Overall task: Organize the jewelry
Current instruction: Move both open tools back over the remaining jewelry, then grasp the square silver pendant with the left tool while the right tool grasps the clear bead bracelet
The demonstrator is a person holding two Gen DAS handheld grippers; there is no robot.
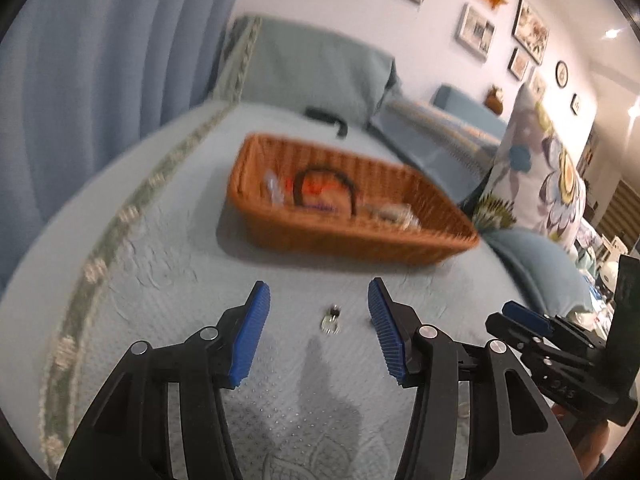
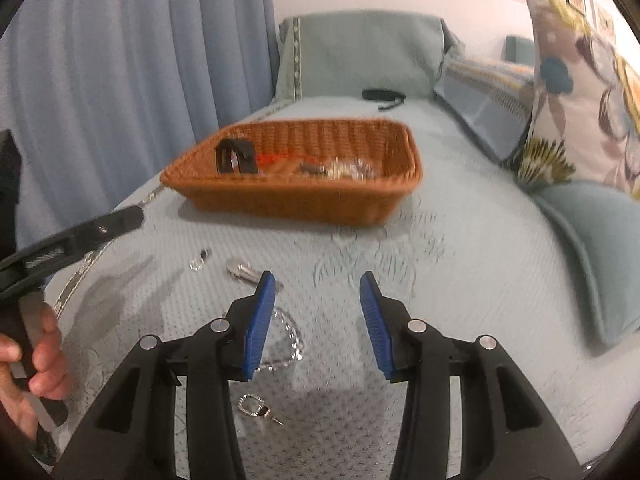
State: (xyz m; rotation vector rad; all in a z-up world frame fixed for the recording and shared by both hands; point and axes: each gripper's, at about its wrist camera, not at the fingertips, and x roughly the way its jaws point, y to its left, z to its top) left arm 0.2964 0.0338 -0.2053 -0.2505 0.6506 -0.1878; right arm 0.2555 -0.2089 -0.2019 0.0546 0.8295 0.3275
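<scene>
item: left claw (image 1: 316, 312). released, nothing between its blue pads; hangs above a small earring (image 1: 331, 317) that lies on the bed cover (image 1: 160, 248), framed between the two fingers but not touched.

item: right claw (image 2: 318, 316). released, empty; poised over the same bed cover with a clear bead chain (image 2: 286, 340) just beside and partly under its left finger.

item: loose jewelry on the cover, right wrist view. a ringed piece with a dark bead (image 2: 256, 407) nearest the camera; a silver clip (image 2: 240, 270) and the small earring further off, near the left claw's arm.

item: wicker basket (image 2: 296, 196). stands beyond the loose pieces, well apart from both claws; already holds a dark band (image 2: 236, 156), an orange piece and some clear, glinting bits, too blurred to name.

risks, as judged:
- the earring is tiny and lies flat on soft quilting; pads closing too high would miss it, too low would pinch the fabric and drag it.
- the bead chain could snag on the right finger and be dragged.
- both views are smeared, so aim may be off.
- a weakly held piece could drop short of the basket and hide in the quilt.
</scene>
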